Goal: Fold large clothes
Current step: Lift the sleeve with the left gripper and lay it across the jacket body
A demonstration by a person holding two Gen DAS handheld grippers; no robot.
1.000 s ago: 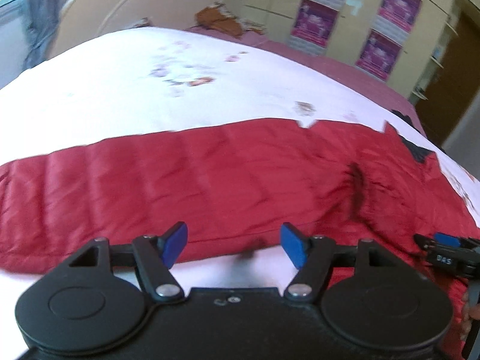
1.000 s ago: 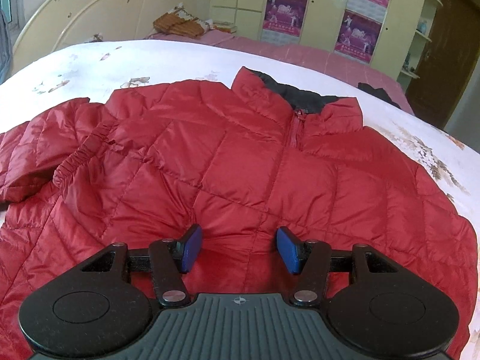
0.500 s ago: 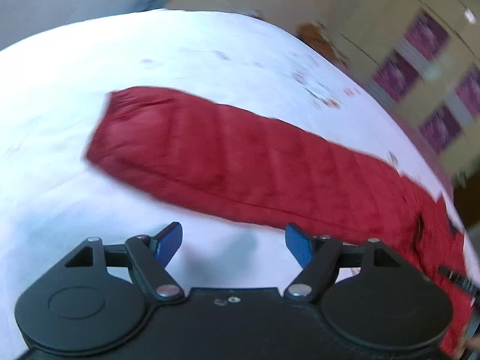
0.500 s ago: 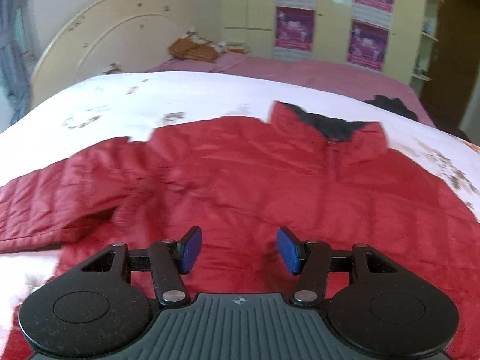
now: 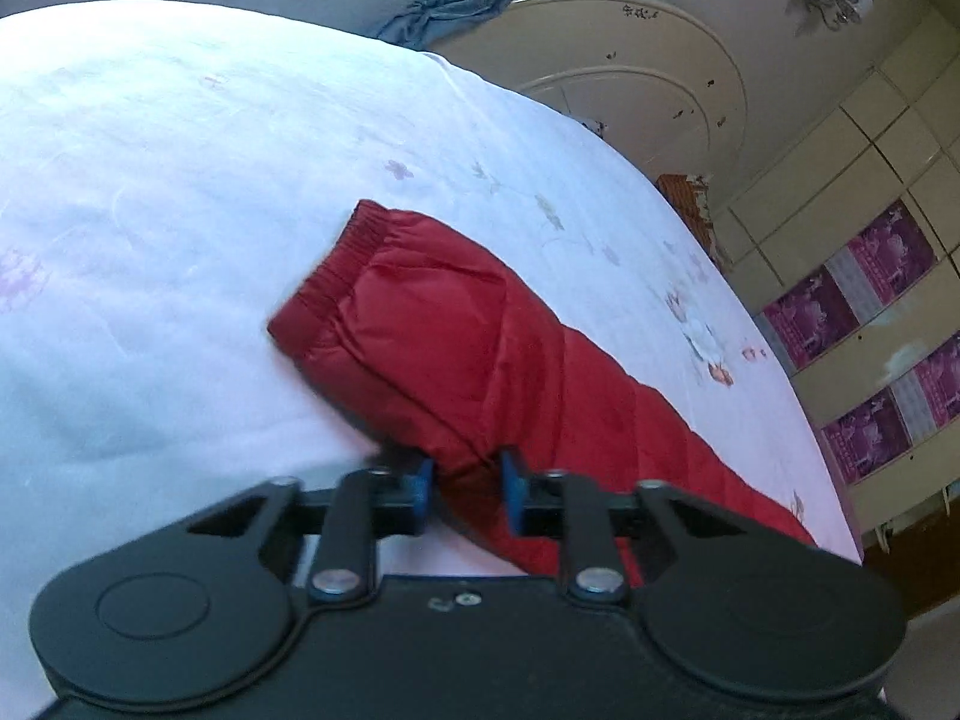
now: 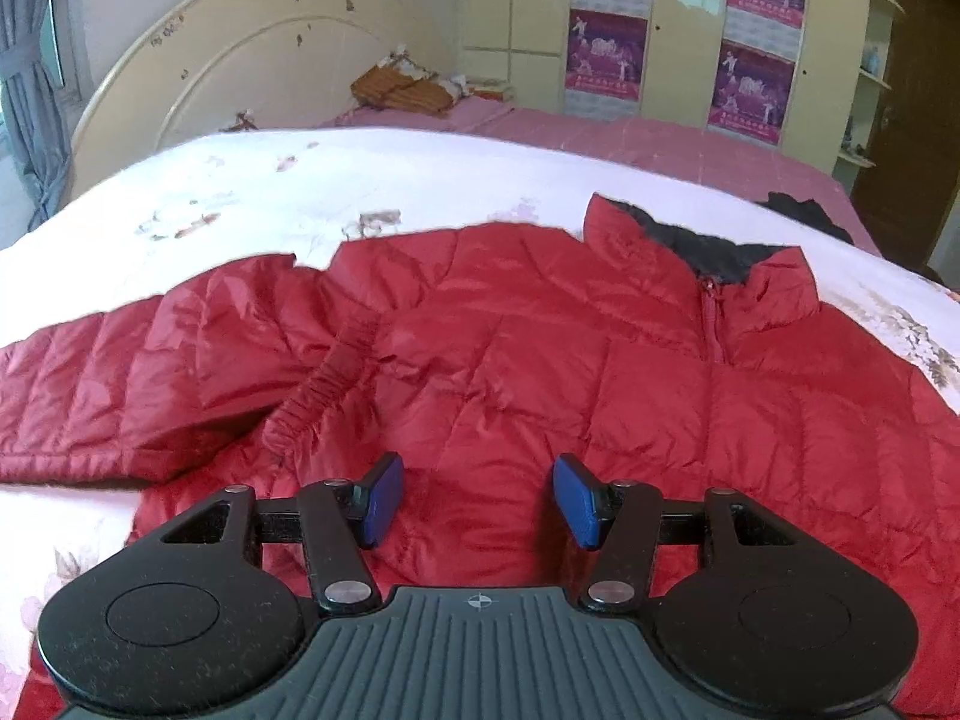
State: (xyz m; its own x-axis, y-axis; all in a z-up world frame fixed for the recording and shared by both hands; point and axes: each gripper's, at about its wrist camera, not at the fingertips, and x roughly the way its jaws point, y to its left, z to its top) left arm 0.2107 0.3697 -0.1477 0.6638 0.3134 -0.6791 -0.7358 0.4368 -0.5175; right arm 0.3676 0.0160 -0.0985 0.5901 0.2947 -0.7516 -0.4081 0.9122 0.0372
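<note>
The left gripper (image 5: 465, 489) sits low over the white floral bedspread (image 5: 150, 192), rolled so that the room tilts in its view, and its blue pads (image 5: 420, 492) are drawn close together, pinching the lower seam of the sleeve (image 5: 456, 348) a little way back from the elastic cuff (image 5: 336, 270). The right gripper (image 6: 477, 501) is held level above the front of the red puffer jacket (image 6: 540, 372), pointing toward the collar (image 6: 708, 258) and zip, its pads well apart and gripping nothing; the fabric lies beneath them. The jacket is spread front-up across the bed, collar toward the pink far side, the one sleeve stretched out to the left with a second gathered cuff (image 6: 324, 384) lying on the chest. Half a second ago the left gripper's pads were wide apart and hovering just short of the sleeve's edge, with the whole sleeve seen from farther off; now it has come in and closed on the fabric near the cuff. The right gripper has stayed open, with the jacket seen slightly closer than before. A cream headboard (image 6: 240, 54) stands beyond the bed.
</note>
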